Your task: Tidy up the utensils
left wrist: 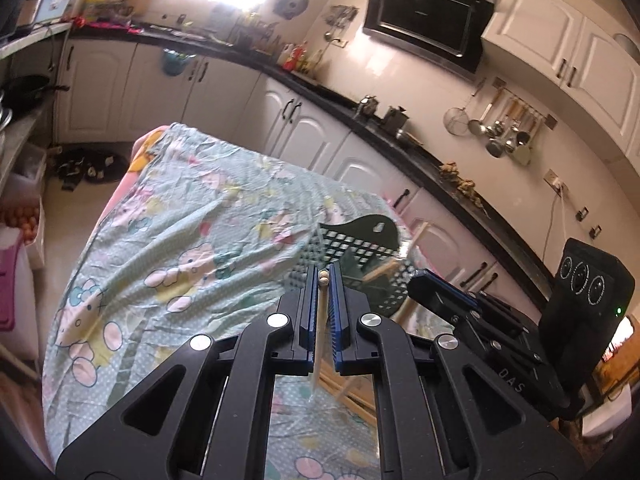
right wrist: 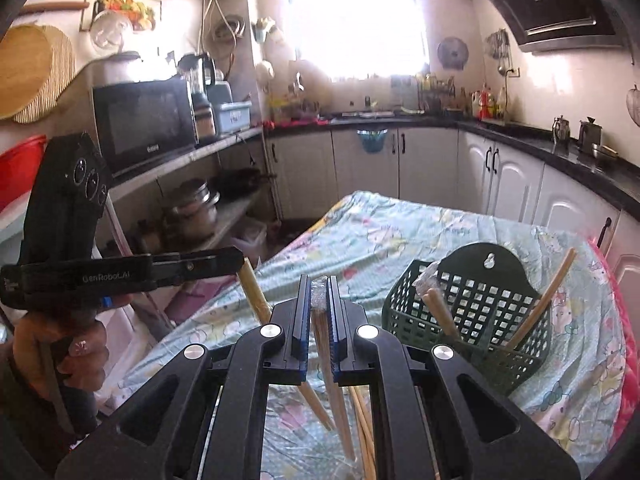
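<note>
My left gripper (left wrist: 323, 280) is shut on a pale wooden chopstick (left wrist: 319, 332) that runs between its blue pads above the table. In the right wrist view the left gripper (right wrist: 236, 258) shows at left holding that chopstick (right wrist: 256, 296). My right gripper (right wrist: 319, 284) is shut on a plastic-wrapped bundle of chopsticks (right wrist: 322, 344) whose ends hang below the fingers. A dark green mesh utensil basket (right wrist: 472, 312) stands on the table to the right with several wooden chopsticks (right wrist: 540, 308) leaning in it. The basket (left wrist: 360, 248) also shows past my left fingers, beside the right gripper (left wrist: 444, 292).
The table carries a light green cartoon-print cloth (left wrist: 180, 240). White cabinets with a black counter (left wrist: 400, 152) run behind it. Ladles hang on a wall rail (left wrist: 504, 132). A shelf with a microwave (right wrist: 144, 124) and pots stands left.
</note>
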{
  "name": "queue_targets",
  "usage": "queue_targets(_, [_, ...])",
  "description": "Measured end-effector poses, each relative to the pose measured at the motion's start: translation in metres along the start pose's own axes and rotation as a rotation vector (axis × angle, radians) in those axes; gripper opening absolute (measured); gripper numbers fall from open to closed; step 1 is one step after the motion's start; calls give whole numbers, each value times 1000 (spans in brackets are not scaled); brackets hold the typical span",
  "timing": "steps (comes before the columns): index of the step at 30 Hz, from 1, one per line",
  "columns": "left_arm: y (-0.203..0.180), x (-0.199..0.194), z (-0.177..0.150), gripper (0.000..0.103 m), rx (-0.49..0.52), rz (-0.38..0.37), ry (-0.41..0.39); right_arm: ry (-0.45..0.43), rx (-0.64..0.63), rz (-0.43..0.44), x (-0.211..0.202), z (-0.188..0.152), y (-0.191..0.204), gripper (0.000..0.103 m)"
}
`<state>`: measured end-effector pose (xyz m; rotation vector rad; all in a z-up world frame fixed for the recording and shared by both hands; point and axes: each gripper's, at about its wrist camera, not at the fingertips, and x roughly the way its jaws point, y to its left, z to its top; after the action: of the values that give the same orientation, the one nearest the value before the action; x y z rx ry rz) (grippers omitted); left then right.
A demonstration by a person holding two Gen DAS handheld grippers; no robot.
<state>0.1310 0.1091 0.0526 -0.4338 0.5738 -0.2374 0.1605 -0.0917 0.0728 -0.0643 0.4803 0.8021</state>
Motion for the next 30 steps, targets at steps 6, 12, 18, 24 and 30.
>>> queue_targets(6, [-24,-9,-3,3,47,-42,1,-60,31,-1,-26,3,-2,8])
queue_targets(12, [-50,-15,-1,3,87,-79,-13,-120,23,-26,-52,10,0,8])
queue_targets(18, [-71,-16,7,3,119,-108,-26,-163,15,-62,-72,20,-6,8])
queue_targets(24, [-96,-14,18,3,159,-135,-42,-205,16,-103,-94,33,-19,8])
queue_targets(30, [-123,-10,27,3,213,-162,-58,-244,18,-149,-112,44,-36,8])
